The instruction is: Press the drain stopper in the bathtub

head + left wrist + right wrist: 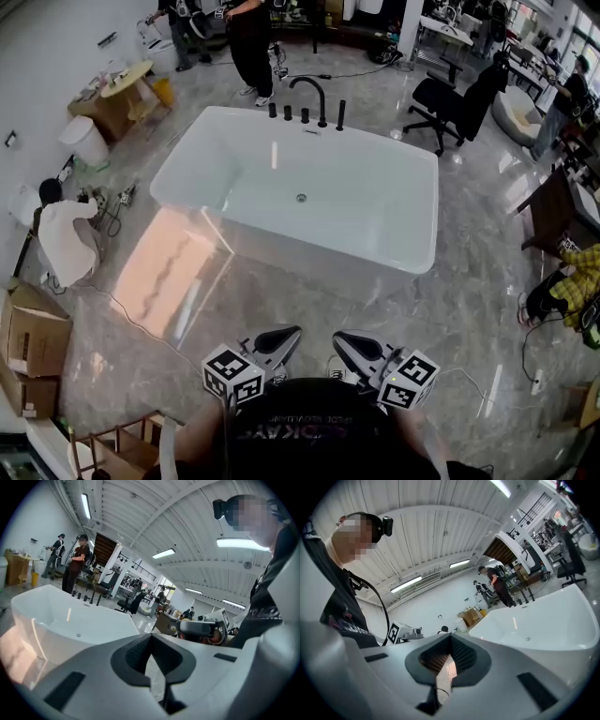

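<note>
The white freestanding bathtub stands in the middle of the head view, a good way in front of me. Its small round metal drain stopper sits on the tub floor near the centre, and shows too as drain stopper and drain stopper. My left gripper and right gripper hover side by side low in the head view, close to my body and well short of the tub. Both are shut and hold nothing. The left gripper and right gripper show their jaws closed together.
A black faucet and black tap handles line the tub's far rim. A person stands behind it. A person in white crouches at the left by cardboard boxes. A black office chair stands at the back right.
</note>
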Available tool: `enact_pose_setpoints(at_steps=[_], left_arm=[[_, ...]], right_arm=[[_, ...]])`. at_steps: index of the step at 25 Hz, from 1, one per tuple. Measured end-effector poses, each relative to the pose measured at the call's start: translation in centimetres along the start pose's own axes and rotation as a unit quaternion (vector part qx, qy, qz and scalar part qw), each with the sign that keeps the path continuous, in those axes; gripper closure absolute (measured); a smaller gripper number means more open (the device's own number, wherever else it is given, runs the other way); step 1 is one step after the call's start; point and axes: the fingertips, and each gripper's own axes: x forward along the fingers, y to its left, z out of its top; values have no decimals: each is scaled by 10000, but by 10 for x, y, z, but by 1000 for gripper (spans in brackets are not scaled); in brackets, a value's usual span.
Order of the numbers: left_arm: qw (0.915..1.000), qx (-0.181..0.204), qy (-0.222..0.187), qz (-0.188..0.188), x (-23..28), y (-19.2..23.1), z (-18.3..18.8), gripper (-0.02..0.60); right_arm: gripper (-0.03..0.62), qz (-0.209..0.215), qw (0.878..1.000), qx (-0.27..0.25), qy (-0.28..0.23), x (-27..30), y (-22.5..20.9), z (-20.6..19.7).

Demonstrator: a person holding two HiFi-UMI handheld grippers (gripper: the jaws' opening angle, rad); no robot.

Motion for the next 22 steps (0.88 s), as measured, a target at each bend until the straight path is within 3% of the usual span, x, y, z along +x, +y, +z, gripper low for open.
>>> enact_pose_setpoints(at_steps=[8, 22], left_arm=[[9999, -92, 89, 15, -2, -4, -1, 572], [9986, -409, -247, 225, -52, 32, -1, 572]], right_arm=[[579, 6, 10000, 72, -45, -4, -3, 4], [579, -100, 9999, 121, 68, 35, 15, 5]])
